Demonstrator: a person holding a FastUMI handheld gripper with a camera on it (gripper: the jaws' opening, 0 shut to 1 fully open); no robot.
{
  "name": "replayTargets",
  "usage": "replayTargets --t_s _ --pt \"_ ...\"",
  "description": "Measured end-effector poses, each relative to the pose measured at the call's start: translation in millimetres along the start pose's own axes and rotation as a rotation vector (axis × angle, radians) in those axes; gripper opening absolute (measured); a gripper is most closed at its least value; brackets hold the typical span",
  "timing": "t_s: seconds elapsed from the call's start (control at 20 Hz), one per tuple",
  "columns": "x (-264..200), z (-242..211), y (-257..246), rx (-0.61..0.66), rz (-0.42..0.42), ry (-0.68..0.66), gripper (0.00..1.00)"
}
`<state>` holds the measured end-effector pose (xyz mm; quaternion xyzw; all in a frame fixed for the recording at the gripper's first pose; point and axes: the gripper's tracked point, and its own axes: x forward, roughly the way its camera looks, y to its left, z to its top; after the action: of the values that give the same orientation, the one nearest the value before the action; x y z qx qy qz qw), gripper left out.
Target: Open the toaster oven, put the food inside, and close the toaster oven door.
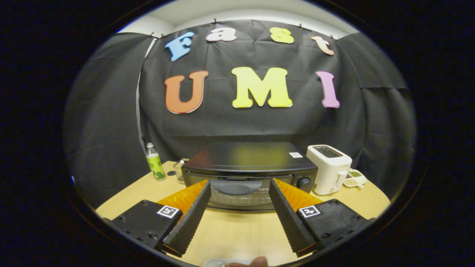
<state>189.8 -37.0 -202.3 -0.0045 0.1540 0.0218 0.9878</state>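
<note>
A black toaster oven point(249, 163) stands on the wooden table point(237, 233) with its glass door shut and a curved handle point(236, 185) across the top of the door. My gripper point(239, 185) is open, its two fingers spread wide just in front of the door, level with the handle, nothing between them. Close below the fingers, at the table's near edge, the rim of a white plate point(219, 262) shows with a brownish piece of food point(252, 262) on it, mostly hidden.
A white pop-up toaster point(328, 168) stands right of the oven, with a small white dish point(355, 178) of greenish bits beside it. Left of the oven are a green-labelled bottle point(154, 162) and a small glass jar point(179, 168). Black cloth walls close the booth behind.
</note>
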Motion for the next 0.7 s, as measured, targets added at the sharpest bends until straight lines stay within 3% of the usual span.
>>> replayTargets --t_s 0.3,0.4,0.7 --pt "-90.8 84.7 7.8 0.054 0.023 -0.167 1.0" --pt "-130.4 115.2 5.8 0.039 -0.011 -0.24 1.0" --pt "-216.9 156.2 20.1 0.025 -0.055 -0.268 1.0"
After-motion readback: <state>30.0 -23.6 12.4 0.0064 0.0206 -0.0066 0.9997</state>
